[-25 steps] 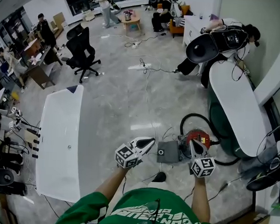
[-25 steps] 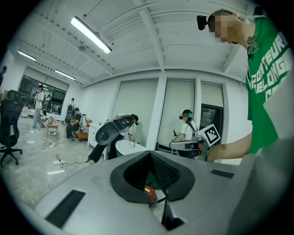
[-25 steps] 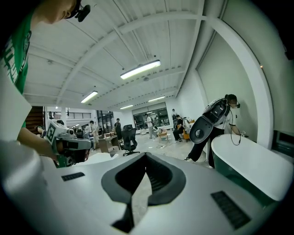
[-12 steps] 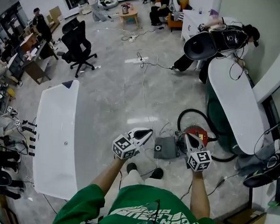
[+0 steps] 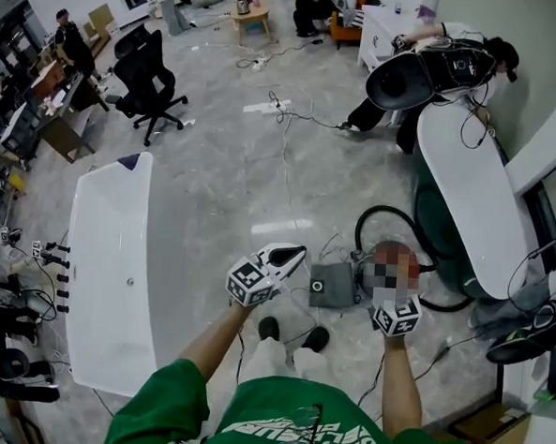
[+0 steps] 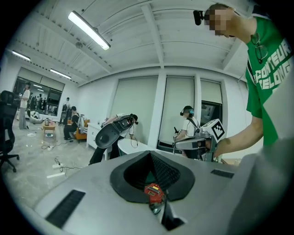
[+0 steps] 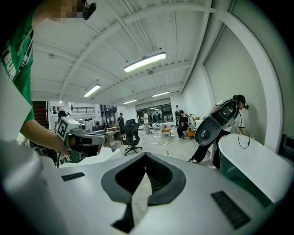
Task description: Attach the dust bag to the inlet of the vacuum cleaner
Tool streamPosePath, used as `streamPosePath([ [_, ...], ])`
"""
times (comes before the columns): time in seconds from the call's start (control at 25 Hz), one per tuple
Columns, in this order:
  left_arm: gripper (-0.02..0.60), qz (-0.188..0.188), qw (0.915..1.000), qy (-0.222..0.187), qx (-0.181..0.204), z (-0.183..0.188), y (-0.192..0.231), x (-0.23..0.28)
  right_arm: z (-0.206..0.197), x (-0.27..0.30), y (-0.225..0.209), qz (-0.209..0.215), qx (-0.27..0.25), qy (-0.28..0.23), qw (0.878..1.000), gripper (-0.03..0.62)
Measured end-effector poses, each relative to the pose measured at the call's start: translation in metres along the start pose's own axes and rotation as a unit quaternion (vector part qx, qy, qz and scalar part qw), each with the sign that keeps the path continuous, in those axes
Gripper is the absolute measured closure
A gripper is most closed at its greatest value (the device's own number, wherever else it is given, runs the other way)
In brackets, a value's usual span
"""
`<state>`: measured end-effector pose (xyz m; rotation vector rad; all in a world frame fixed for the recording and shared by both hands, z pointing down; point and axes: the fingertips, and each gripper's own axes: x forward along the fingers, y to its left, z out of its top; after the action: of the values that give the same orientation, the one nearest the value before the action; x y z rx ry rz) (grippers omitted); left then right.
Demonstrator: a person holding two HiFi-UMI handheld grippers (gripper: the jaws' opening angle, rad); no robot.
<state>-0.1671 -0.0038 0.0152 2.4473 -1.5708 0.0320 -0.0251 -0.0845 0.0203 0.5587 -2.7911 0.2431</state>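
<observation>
Grey square dust bag [image 5: 331, 287], red vac [image 5: 396, 249]; L hand-held gripper [image 5: 298, 254], R hand-held gripper [image 7: 145, 155] closed.

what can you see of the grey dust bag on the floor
The dust bag is a flat, grey, roughly square pack with a small round opening near its left edge. It lies flat on the pale floor, just ahead of the person's shoes. Its right edge sits close beside the red vacuum cleaner and its black hose; whether they touch is unclear. It is not yet attached, and nothing holds it.
</observation>
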Motion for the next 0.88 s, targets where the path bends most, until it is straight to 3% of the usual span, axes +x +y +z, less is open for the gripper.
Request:
streamPosePath([
  [0.56, 0.58, -0.043, 0.9989, 0.021, -0.003, -0.068, 0.051, 0.011, -0.058, 0.078, -0.003, -0.007, -0.002, 0.028, 1.0, 0.586],
  [0.88, 0.58, -0.037, 0.9992, 0.018, 0.001, -0.168, 0.105, 0.023, -0.147, 0.141, -0.016, -0.013, 0.004, 0.031, 0.999, 0.586],
])
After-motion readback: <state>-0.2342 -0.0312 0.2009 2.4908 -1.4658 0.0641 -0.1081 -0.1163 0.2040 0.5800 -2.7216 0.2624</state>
